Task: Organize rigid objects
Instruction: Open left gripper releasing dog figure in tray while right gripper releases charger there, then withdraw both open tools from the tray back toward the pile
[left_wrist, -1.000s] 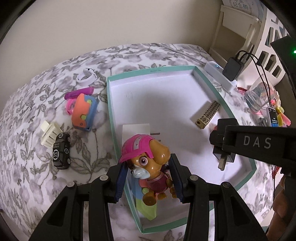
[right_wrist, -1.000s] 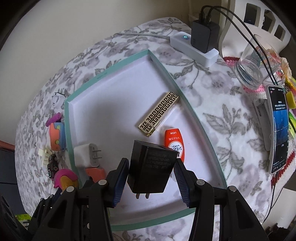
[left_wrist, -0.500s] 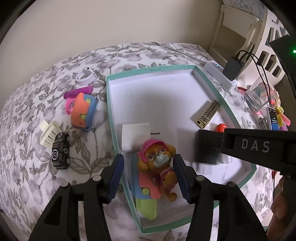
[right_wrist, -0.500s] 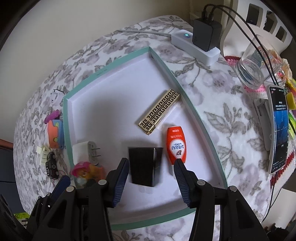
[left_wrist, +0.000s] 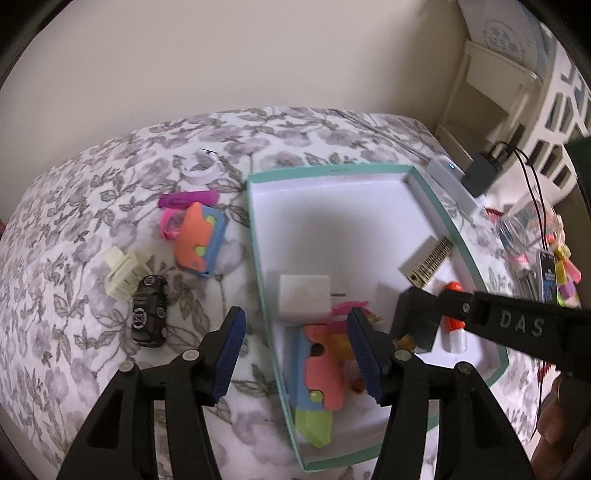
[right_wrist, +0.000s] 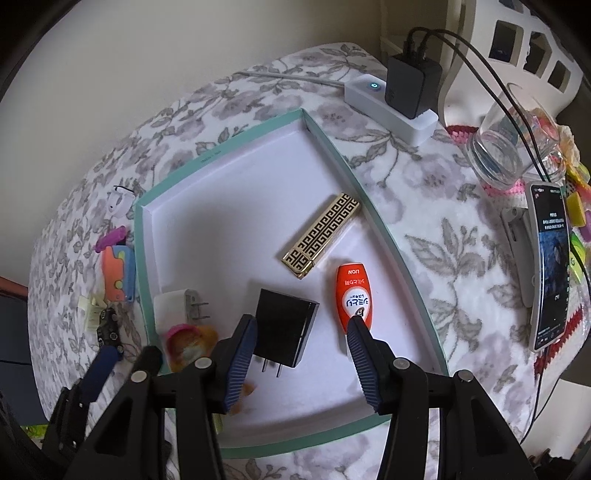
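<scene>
A teal-rimmed white tray (left_wrist: 255, 221) (right_wrist: 325, 136) lies on the floral cloth. In it are a white plug (left_wrist: 303, 298) (right_wrist: 173, 308), a pink-capped dog toy (right_wrist: 188, 341), an orange-and-blue toy (left_wrist: 317, 373), a black charger (right_wrist: 286, 325), a gold patterned case (right_wrist: 321, 234) and an orange tube (right_wrist: 354, 291). My left gripper (left_wrist: 295, 354) is open and empty over the tray's near left edge. My right gripper (right_wrist: 301, 360) is open and empty just above the black charger. Outside, left of the tray, lie an orange-blue toy (left_wrist: 199, 240), a black toy car (left_wrist: 149, 310), a cream clip (left_wrist: 118, 273), a pink piece (left_wrist: 186, 199) and a white ring (left_wrist: 201, 168).
A white power strip with a black adapter (right_wrist: 412, 86) sits beyond the tray's far right corner. A glass jar (right_wrist: 509, 147), a phone on a stand (right_wrist: 550, 266) and bright small pieces (right_wrist: 576, 206) are at the right. The wall is close behind.
Both grippers opened: the left let go of the dog toy and the right let go of the black charger, both now lying in the tray. Both grippers then drew back upward.
</scene>
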